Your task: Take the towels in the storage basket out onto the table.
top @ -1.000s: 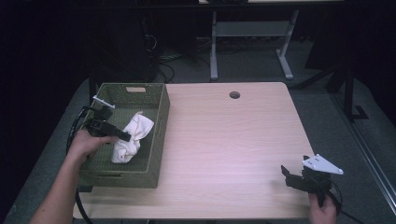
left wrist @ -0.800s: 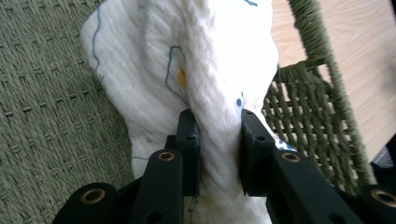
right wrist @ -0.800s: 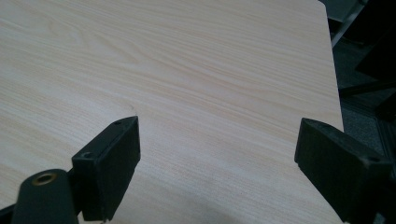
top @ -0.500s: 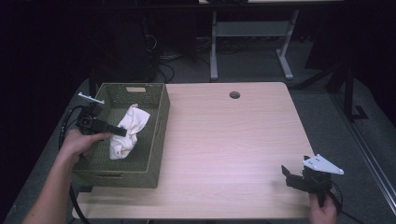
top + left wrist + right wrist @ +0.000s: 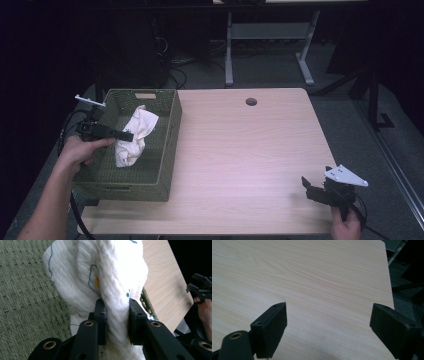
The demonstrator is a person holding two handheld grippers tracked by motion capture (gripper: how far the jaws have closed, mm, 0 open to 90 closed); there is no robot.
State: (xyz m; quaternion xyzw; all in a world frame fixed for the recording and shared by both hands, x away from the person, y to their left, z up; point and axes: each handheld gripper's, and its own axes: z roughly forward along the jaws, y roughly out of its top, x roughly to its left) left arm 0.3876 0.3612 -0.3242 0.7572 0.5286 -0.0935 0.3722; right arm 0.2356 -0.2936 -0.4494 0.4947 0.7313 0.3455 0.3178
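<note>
**Cloth pinched over the basket by the left gripper; right gripper held open near the counter corner**

In the high view, a light wooden counter is seen with a green woven basket set at its left end. A white cloth is seen inside the basket, its upper part raised and draped. The left gripper is held by the left hand over the basket's left wall, with its tip at the cloth. At the near right corner of the counter, the right gripper is held by the right hand, with a grey three-cornered plate on top. A round hole is seen in the counter near its far edge.

In the left gripper view, the fingers are closed tight on a bunched fold of the white cloth, which is squeezed between the two pads and rises above them. Thin blue lines, an orange spot and a blue dot are seen on the fabric. The woven basket floor lies behind it at the left, and the counter at the right. The other gripper is seen farther off at the right edge, in a hand.

In the right gripper view, the fingers are spread wide apart and nothing is held between them. Bare wood-grain counter is seen in the gap; whether the counter is touched cannot be told.
</note>
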